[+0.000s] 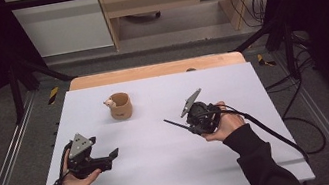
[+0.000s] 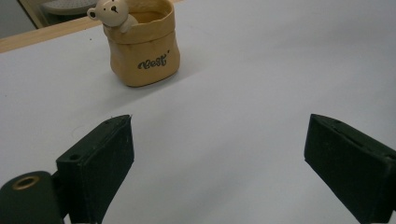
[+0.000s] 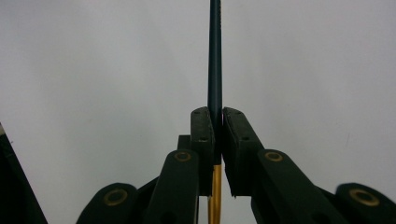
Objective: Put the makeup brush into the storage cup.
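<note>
The right gripper [image 3: 218,122] pinches a slim dark pen [image 3: 215,56], gold at its rear, above the white table [image 1: 166,173]. The left gripper [image 2: 219,154] rests spread wide. The tan bear-trimmed pot [image 1: 119,106] is probably the goal; the thinly held pen could swivel and miss.

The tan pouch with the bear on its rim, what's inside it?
The tan pouch stands open-topped; a small white bear figure leans over its rim. Its inner wall shows tan, but the pouch's own front wall covers the bottom, so any contents stay unseen.
</note>
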Demonstrator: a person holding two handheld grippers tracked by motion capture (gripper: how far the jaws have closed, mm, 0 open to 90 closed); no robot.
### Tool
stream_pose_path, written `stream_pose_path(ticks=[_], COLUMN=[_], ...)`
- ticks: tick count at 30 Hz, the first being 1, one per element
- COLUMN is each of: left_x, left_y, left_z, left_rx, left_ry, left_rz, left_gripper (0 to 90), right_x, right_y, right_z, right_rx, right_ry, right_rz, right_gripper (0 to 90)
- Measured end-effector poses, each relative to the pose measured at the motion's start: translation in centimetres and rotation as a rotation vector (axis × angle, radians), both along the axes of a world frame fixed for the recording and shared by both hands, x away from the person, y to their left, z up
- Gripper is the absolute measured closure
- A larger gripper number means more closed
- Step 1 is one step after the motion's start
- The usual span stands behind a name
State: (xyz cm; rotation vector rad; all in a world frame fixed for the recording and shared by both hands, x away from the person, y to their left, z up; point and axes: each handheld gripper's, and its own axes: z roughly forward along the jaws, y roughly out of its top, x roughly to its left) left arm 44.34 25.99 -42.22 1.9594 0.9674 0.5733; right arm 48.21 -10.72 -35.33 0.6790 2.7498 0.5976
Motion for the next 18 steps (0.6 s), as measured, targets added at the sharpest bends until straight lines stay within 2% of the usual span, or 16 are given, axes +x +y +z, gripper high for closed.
stream_pose_path(ticks=[3, 9, 18], left_x=[0.0, -0.1, -0.3], left_y=[-0.1, -0.4, -1.5], left_z=[0.0, 0.1, 0.6], left_rx=[0.003, 0.003, 0.032], left_ry=[-0.001, -0.001, -0.015], left_rz=[-0.006, -0.026, -0.083], left_gripper=[7.7, 7.8, 8.1], right_x=[-0.1, -0.1, 0.0], right_y=[0.1, 0.3, 0.8], right_z=[0.2, 0.6, 1.0], right_rx=[-0.007, -0.001, -0.01], right_ry=[-0.017, -0.001, 0.019], right_rz=[0.024, 0.072, 0.127], right_gripper=[83.2, 83.2, 83.2])
